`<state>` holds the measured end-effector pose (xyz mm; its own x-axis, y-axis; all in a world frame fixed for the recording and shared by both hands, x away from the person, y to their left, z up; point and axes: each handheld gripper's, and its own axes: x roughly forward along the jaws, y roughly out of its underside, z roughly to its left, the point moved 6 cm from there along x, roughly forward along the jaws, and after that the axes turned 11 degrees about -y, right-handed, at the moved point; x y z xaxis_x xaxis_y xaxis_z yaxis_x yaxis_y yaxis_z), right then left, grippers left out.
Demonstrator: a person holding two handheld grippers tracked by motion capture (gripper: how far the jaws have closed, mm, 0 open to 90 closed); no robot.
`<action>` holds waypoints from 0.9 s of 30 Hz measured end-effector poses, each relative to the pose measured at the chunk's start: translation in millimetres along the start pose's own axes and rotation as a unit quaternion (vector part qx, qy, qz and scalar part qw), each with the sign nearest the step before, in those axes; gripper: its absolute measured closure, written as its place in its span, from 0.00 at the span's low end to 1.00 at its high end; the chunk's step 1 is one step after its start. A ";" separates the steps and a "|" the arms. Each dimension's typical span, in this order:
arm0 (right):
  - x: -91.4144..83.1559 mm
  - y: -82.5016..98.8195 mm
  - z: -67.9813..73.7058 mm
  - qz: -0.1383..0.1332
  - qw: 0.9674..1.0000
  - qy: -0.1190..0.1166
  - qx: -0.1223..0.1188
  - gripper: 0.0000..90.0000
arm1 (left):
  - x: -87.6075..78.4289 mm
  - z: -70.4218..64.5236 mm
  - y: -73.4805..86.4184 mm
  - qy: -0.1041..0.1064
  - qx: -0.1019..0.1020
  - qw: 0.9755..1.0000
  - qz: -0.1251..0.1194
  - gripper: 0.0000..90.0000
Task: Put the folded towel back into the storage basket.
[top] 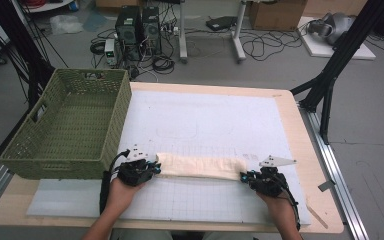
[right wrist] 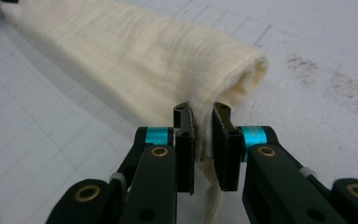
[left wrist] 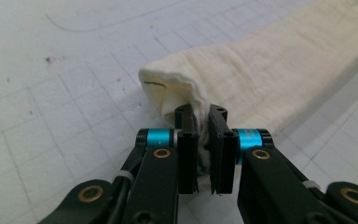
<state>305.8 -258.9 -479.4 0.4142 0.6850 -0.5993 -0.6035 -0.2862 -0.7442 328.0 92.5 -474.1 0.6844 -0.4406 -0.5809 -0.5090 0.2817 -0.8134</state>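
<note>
Your left gripper [top: 152,167] and right gripper [top: 246,176] each had jaws clamped on an end of the cream cloth roll [top: 200,166], right of the green basket [top: 70,125].

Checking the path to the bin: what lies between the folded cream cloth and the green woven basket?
Bare white gridded mat separates folded cream cloth from green woven basket in the high view.

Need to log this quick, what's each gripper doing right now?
Left gripper: shut on the near corner at one end of the folded cream cloth.
Right gripper: shut on the corner at the cloth's other end.
</note>
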 end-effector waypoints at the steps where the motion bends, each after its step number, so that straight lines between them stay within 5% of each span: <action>1: -1.8 -1.9 -1.1 -0.007 1.000 0.001 0.003 0.90 | -1.5 -0.1 -1.7 0.002 -0.002 1.000 -0.005 0.92; 7: -10.1 -9.5 1.5 -0.016 0.999 0.030 -0.004 0.90 | -8.7 -2.6 -11.4 0.009 -0.005 1.000 -0.027 0.93; 16: -26.3 -30.9 10.1 -0.064 0.997 0.034 -0.031 0.90 | -34.2 1.3 -35.9 0.002 -0.003 0.997 -0.081 0.93; 27: -35.3 -72.8 24.7 -0.110 0.990 0.026 -0.085 0.90 | -73.9 16.0 -68.9 -0.013 0.001 0.991 -0.132 0.93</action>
<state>318.3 -245.7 -396.7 0.5599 0.7092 -0.4283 -0.3735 -0.2454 -0.8946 320.9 119.3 -375.6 0.8066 -0.4775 -0.3485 -0.3097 0.1608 -0.9371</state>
